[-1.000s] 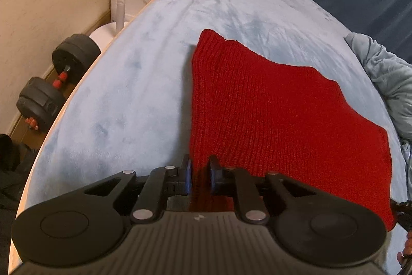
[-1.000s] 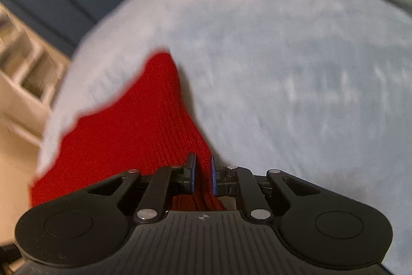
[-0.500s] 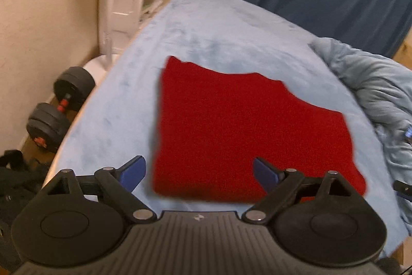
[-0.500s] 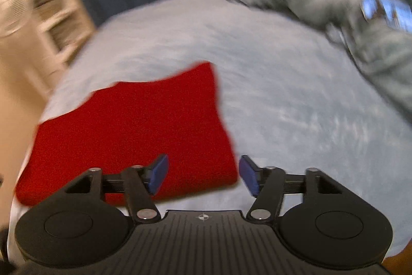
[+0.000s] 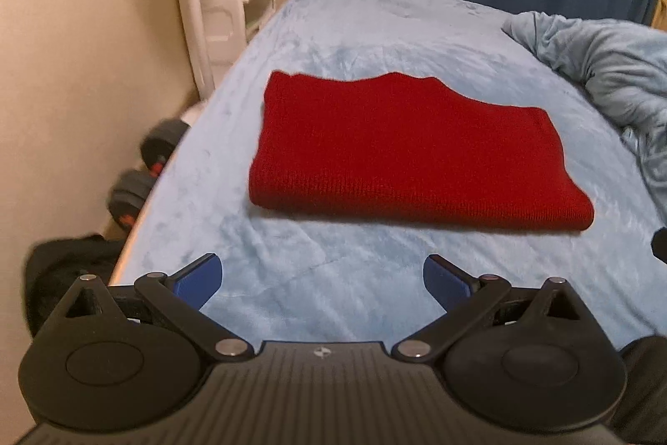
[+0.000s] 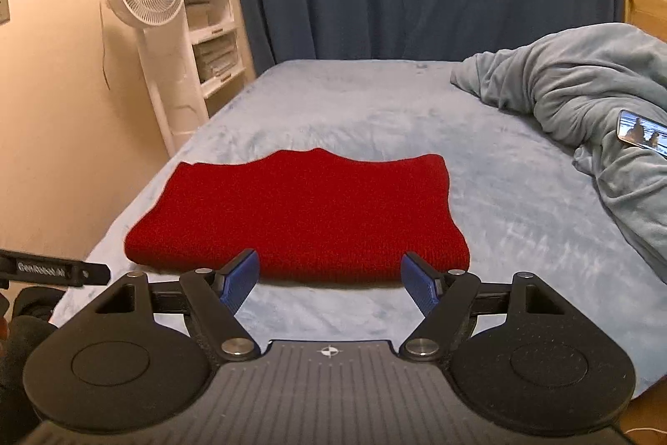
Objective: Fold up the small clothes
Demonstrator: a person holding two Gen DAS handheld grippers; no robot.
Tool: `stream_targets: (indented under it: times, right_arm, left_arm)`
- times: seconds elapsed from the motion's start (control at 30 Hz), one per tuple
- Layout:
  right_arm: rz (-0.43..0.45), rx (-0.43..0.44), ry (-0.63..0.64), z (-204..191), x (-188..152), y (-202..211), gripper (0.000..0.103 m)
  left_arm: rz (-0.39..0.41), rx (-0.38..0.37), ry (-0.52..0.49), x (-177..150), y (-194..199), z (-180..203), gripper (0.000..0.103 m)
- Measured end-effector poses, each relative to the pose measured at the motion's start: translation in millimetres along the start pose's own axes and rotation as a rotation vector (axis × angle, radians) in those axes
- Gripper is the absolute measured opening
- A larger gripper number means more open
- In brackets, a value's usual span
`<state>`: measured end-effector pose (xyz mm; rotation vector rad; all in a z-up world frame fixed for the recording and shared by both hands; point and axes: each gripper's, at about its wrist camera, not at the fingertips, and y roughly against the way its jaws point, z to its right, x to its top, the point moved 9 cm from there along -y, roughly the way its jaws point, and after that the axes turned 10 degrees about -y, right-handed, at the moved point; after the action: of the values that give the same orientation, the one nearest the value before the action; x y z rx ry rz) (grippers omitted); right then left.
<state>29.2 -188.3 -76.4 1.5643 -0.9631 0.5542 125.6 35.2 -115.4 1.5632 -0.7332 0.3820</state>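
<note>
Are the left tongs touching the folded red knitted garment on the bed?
Apart. The left wrist view shows the left tongs, jaws opening and empty, with bare light-blue bed cover between their tips and the folded red knitted garment.

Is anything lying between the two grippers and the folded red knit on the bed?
Nothing visible does. Only bare blue bedsheet lies between the left gripper and the red knit, and likewise ahead of the right gripper. The rumpled blanket lies off to the right, clear of both.
</note>
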Motion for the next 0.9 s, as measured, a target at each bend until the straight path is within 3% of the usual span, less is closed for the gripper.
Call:
stream_targets:
  times: [0.43, 0.9]
  right_arm:
    - [-0.007, -0.009, -0.022, 3.6, -16.6, 23.2, 0.077]
    - [-0.032, -0.019, -0.033, 3.0, -20.8, 18.9, 0.077]
  left_arm:
    - [0.021, 0.043, -0.027, -6.3, 43.0, 9.1, 0.103]
    - [-0.018, 0.037, -0.046, -10.9, 35.8, 13.9, 0.103]
